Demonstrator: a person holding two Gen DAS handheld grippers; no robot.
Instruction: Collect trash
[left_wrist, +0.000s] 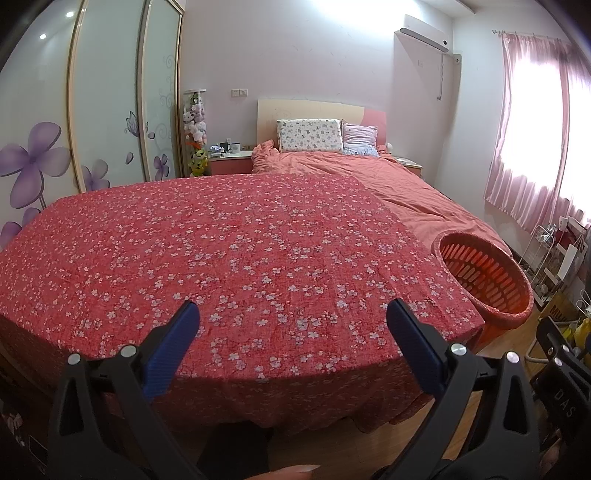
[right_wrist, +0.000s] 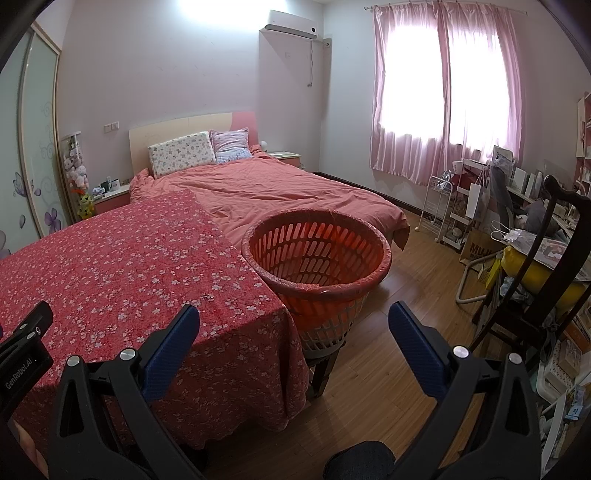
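Left gripper (left_wrist: 291, 321) held spread wide, blue pads (left_wrist: 173, 349) well apart, nothing between them, poised over the near edge of a table draped in a red floral cloth (left_wrist: 229, 251). Cloth surface bare in this view, with no trash to be made out on it. Orange slotted basket (left_wrist: 484, 273) to the right of the left gripper and a little farther off, at the table's right corner, apart from the fingers.

Right gripper (right_wrist: 293, 325) likewise spread wide, gripping nothing, blue pads (right_wrist: 415, 350) framing the wooden floor (right_wrist: 399, 295) and the table's near right corner. Same basket (right_wrist: 316, 254) straight ahead of the right gripper, slightly left of centre, just beside the cloth's (right_wrist: 129, 258) right edge and seemingly touching it, raised on a dark stand (right_wrist: 325, 365). Basket rim wrapped in a reddish liner; the visible part of the inside looks empty.

Beyond the table, a bed with a salmon duvet (right_wrist: 280, 192) and two pillows (right_wrist: 199, 149) against the far wall. Pink curtains (right_wrist: 443, 96) at far right, a cluttered desk and dark chair (right_wrist: 535, 258) along the right side. Body of the left gripper visible at the left edge of the right wrist view.
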